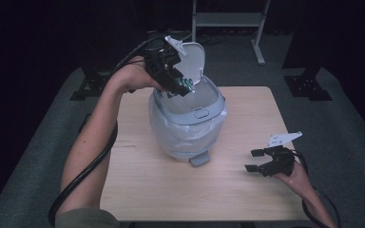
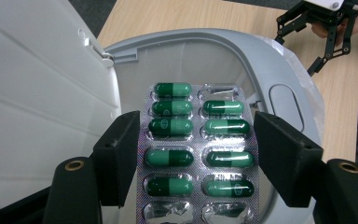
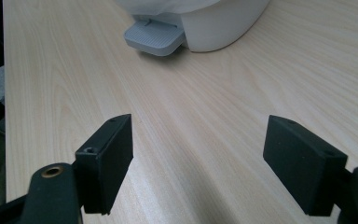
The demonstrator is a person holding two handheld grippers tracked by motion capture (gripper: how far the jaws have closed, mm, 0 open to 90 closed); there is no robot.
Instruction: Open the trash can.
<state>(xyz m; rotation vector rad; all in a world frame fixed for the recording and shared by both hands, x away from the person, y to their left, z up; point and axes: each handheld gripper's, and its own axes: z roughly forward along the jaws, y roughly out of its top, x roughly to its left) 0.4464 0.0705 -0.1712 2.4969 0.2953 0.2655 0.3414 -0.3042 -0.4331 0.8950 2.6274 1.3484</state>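
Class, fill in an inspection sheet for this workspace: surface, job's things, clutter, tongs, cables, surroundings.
Surface: wooden table, mostly bare.
Job's things: grey pedal bin, lid raised, plastic liner inside, pedal facing the person; blister pack of green capsules, some pockets emptied.
Clutter: nothing seen.
Tongs: left tongs hold the blister pack over the bin's opening, jaws flanking its edges; right tongs open above the table, holding nothing.
Cables: left cable trails along the forearm; right cable trails off the table edge.
Surroundings: grey carpet, metal frame behind.
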